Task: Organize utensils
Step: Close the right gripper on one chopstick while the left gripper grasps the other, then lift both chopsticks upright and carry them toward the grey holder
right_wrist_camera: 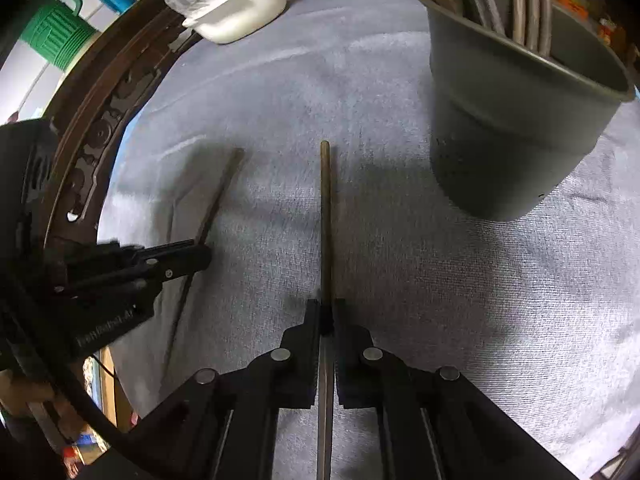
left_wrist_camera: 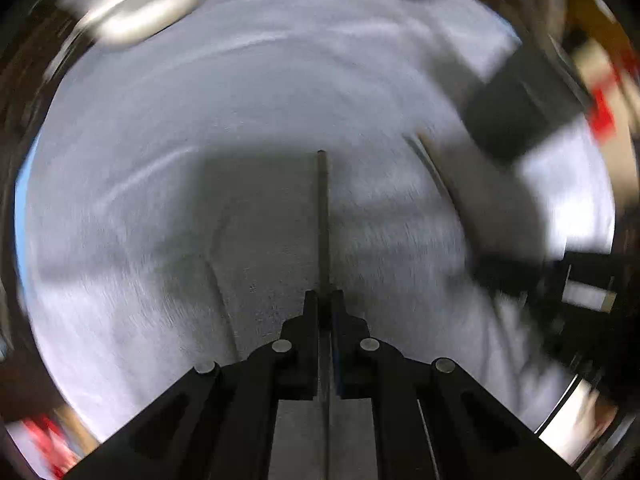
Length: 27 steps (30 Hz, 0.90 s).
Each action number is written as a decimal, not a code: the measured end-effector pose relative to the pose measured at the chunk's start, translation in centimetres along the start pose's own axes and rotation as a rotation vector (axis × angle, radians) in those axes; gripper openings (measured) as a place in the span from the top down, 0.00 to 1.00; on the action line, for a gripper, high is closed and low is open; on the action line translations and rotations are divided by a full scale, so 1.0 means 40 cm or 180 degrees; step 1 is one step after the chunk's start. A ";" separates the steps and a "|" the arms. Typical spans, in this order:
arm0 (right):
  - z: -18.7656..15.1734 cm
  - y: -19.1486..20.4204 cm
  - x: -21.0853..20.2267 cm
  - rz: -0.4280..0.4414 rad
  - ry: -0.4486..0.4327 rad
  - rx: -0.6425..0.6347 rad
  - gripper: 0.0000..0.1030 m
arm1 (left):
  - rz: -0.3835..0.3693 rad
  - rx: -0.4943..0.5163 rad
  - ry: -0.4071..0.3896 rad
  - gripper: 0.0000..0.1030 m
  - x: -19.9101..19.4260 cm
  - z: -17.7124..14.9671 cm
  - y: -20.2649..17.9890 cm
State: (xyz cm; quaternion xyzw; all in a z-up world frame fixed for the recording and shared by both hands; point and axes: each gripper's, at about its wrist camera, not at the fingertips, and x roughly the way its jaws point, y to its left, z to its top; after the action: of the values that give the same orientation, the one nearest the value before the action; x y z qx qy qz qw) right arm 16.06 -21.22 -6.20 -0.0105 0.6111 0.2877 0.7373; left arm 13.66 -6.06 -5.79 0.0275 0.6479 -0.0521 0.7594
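Two chopsticks are held, one in each gripper. In the right wrist view, the right gripper (right_wrist_camera: 327, 314) is seen with its jaws closed tight on a brownish chopstick (right_wrist_camera: 326, 216), which is gripped partway along and points toward 12 o'clock over the grey cloth (right_wrist_camera: 420, 300) on the tabletop. At 9 o'clock the left gripper (right_wrist_camera: 202, 258) is seen, its jaws likewise pressed shut on a darker chopstick (right_wrist_camera: 218, 200), which slants toward 1 o'clock. The left wrist view is blurred, yet that dark chopstick (left_wrist_camera: 323, 216) is made out clamped between the closed jaws.

The grey utensil holder (right_wrist_camera: 508, 128) stands at 2 o'clock, with metal utensil handles (right_wrist_camera: 528, 4) already lodged upright in it. A white bowl (right_wrist_camera: 244, 8) with plastic wrap is kept well apart at 11 o'clock. A mid-shaft grip is judged to be chosen so that each stick can be tipped upright and dropped end-first into the holder
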 end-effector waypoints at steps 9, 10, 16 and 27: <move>0.022 0.027 0.008 -0.0157 0.0194 -0.0170 0.92 | -0.0124 -0.0135 0.0158 0.80 -0.001 0.036 0.024; 0.025 0.031 0.009 -0.0189 0.0232 -0.0189 0.92 | -0.0154 -0.0131 0.0177 0.76 -0.001 0.040 0.023; 0.059 0.053 0.030 -0.0367 0.0517 -0.0264 0.91 | 0.0034 0.0043 0.0145 0.79 -0.001 0.057 -0.009; 0.074 0.119 0.041 -0.0579 0.0431 -0.0303 0.94 | -0.0417 -0.0222 -0.0102 0.95 -0.072 0.024 0.085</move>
State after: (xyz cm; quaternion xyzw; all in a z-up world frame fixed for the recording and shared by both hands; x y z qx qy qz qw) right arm 16.78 -15.48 -5.34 -0.1203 0.6417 0.2469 0.7161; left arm 14.56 -2.68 -2.88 -0.0423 0.6375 -0.0794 0.7651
